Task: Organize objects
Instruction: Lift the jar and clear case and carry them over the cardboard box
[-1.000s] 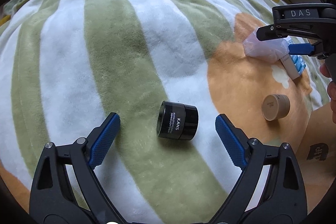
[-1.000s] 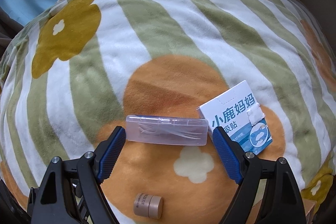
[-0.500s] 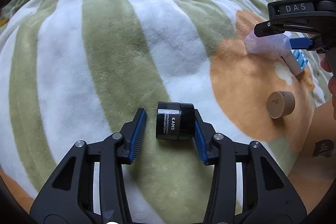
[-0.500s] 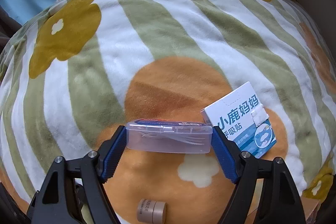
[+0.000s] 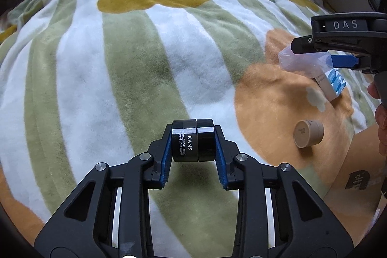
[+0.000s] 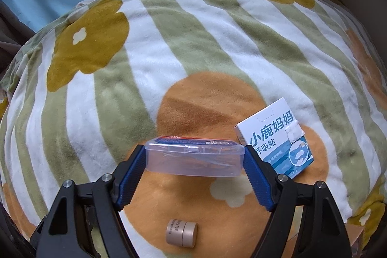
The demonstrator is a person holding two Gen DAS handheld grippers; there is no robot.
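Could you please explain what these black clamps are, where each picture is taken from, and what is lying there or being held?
These are two hand-held grippers, each with a fisheye camera looking along its fingers. In the left wrist view, the left gripper is shut on a black cream jar. In the right wrist view, the right gripper is shut on a clear plastic case. On the striped flower blanket lie a white-and-blue box and a small tan jar on its side.
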